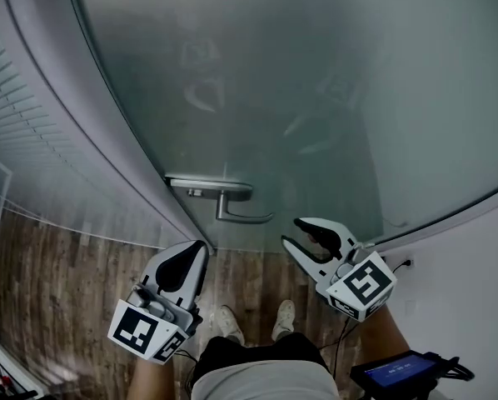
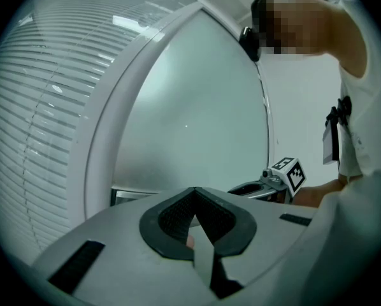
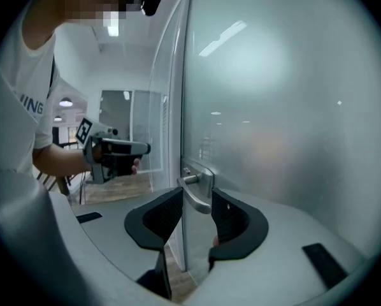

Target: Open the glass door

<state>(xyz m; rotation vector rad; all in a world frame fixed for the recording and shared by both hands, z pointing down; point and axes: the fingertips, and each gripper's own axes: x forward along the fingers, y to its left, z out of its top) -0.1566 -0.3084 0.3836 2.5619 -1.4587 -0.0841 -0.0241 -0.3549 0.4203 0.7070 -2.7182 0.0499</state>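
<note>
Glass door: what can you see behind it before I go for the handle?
The glass door is frosted, and only faint reflections show on its surface. Whatever lies behind it is hidden, so I cannot tell what is there. The lever handle sits on this side.

Frosted glass door with lever handle; right gripper, jaws apart, just right of lever; left gripper, jaws together, near left.
</note>
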